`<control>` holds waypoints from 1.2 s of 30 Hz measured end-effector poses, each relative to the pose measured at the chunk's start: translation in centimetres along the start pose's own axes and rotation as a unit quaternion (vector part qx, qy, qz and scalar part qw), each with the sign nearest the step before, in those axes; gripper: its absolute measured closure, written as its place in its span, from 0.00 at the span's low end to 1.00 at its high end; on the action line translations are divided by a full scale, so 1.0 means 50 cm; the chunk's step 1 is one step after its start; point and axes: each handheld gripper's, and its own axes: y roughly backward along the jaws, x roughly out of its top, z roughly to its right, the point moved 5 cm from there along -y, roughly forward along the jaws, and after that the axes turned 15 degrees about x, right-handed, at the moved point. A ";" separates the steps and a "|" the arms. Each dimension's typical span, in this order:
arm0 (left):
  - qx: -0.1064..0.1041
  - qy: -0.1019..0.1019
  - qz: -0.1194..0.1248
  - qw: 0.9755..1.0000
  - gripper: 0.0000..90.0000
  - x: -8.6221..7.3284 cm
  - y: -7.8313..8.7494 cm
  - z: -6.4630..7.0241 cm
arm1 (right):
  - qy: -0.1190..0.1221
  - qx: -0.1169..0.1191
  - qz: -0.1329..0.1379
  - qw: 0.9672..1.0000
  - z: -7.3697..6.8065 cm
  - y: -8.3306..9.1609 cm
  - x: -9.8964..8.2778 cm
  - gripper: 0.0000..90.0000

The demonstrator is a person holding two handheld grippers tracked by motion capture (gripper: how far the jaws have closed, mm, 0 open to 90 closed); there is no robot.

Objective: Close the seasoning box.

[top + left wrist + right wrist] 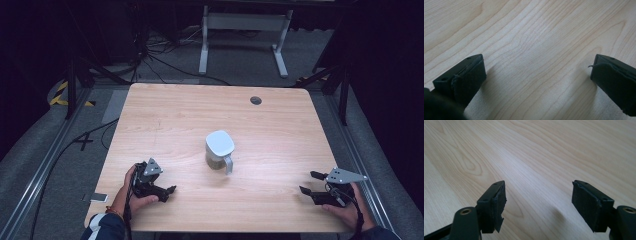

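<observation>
**Now, both grippers low and spread, jug between them**

Now we hold the left gripper near our edge of the wooden table, its jaws pointing toward the middle of the board. In the left gripper view the two black jaws stand wide apart with bare wood grain between them, and nothing is clamped. Our left hand wraps the body of that gripper, and a grey three-cornered plate sits on its top.

We hold the right gripper near the opposite end of the same edge, its jaws also turned inward. In the right gripper view its padded jaws are spread wide over empty wood, close above the surface; whether they touch it we cannot tell. Our right hand grips it from behind.

Between the two grippers, and a little farther from us than either, stands a small jug with a white lid and what seems to be a clear body, though the high view is too coarse to be sure. Its handle points toward us and slightly toward the right gripper. The jug is well apart from both sets of jaws. Beyond it, ahead of the right gripper, a dark round grommet is set into the tabletop.
</observation>
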 end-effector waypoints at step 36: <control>0.002 0.010 -0.001 1.000 0.00 0.000 -0.001 0.002 | -0.029 0.008 -0.016 0.999 0.009 -0.006 -0.021 0.26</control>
